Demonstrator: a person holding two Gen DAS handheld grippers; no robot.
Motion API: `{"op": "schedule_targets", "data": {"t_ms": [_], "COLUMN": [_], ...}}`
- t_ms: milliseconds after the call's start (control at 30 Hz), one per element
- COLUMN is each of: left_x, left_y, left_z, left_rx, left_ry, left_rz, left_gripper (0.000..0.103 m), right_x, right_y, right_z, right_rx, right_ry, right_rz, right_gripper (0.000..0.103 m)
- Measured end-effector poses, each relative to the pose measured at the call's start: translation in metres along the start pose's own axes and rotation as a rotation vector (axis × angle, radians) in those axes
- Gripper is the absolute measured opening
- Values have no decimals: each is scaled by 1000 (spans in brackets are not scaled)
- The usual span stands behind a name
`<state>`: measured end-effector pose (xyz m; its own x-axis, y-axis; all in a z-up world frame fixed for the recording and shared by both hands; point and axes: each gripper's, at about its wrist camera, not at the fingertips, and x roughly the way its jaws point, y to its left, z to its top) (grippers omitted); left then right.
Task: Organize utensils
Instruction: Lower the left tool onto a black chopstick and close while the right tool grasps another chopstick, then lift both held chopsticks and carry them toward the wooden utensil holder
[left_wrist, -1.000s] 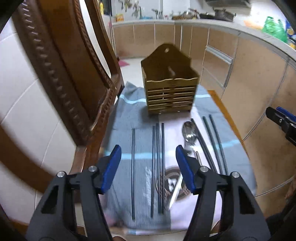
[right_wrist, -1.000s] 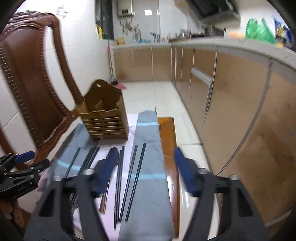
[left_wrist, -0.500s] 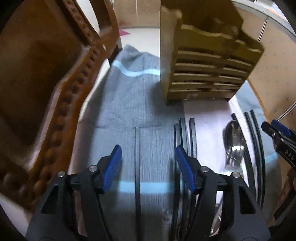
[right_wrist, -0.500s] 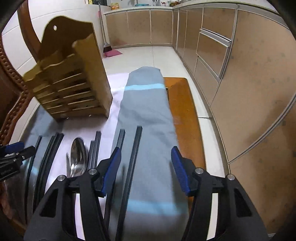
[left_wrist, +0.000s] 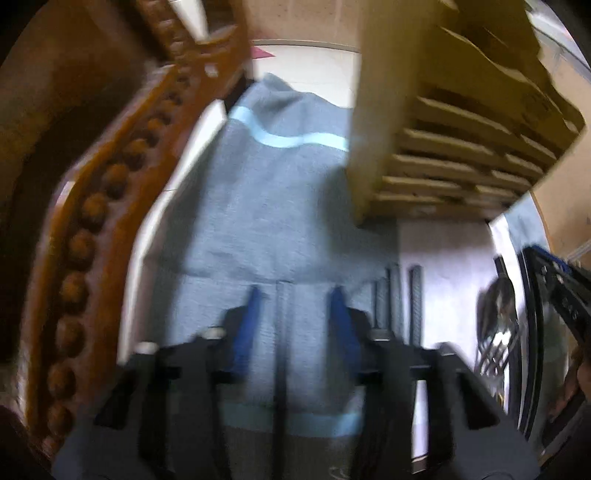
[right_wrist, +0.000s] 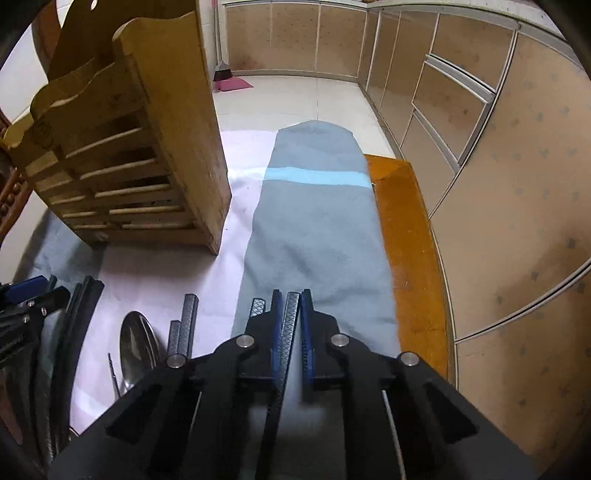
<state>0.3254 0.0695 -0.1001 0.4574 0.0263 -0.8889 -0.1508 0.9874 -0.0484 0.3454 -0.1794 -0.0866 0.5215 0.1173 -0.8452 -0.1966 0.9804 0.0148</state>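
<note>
Right wrist view first: the right tongs (right_wrist: 291, 295) point steeply down, blue-padded jaws closing in tight, pads hard up against the sides of a slim black chopstick with a cross-hatched grip (right_wrist: 286, 339) that runs back between them under the camera. It lies on a folded grey towel with a pale blue stripe (right_wrist: 317, 221). Just left of it, a second textured chopstick tip (right_wrist: 257, 306) sits at the towel's edge, then two more dark sticks (right_wrist: 186, 321) and a shiny steel spoon (right_wrist: 138, 343) on the white cloth (right_wrist: 162, 266). Further left, a bundle of black chopsticks (right_wrist: 79, 310) near the other tool. Beyond, a slatted wooden utensil holder (right_wrist: 129, 147) stands upright on the cloth, with the orange-brown wooden worktop (right_wrist: 410, 236) edge showing right of the towel and beige kitchen cabinets (right_wrist: 461, 110) behind. Over on the left wrist view, blurred: the left tongs (left_wrist: 293, 299) are closing with a lone black chopstick (left_wrist: 280, 354) lying lengthwise between the blue pads, daylight visible on both sides of it, so no grip there. It rests on grey towel too. A carved brown wooden chair frame (left_wrist: 99, 206) curves up the left side.
</note>
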Motion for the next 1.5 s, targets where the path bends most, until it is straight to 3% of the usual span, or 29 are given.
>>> {"op": "schedule_targets", "data": {"t_ms": [33, 200, 400, 600, 833, 1033, 1233, 1500], "left_x": [3, 1, -53, -152, -265, -327, -349, -355], "left_y": [2, 6, 9, -10, -29, -37, -39, -34], "left_z": [2, 5, 5, -2, -34, -61, -70, -74], "left_rx": [5, 7, -17, 52, 97, 123, 119, 115], "left_ry": [6, -3, -77, -259, -448, -556, -586, -591], "left_rz": [-12, -19, -48, -83, -131, -142, -139, -143], "left_gripper": [7, 6, 6, 6, 6, 6, 6, 6], "right_x": [-1, -20, -70, -133, -221, -296, -345, -349], "right_y": [-2, -9, -20, -23, -19, -11, -2, 6], "right_z": [0, 2, 6, -2, -14, -22, -28, -30], "right_rx": [13, 49, 99, 105, 90, 69, 43, -2], "right_ry": [3, -31, -117, -217, -354, -501, -592, -563], "right_rz": [16, 59, 119, 181, 208, 207, 216, 224], "right_gripper": [9, 8, 7, 7, 7, 7, 7, 7]}}
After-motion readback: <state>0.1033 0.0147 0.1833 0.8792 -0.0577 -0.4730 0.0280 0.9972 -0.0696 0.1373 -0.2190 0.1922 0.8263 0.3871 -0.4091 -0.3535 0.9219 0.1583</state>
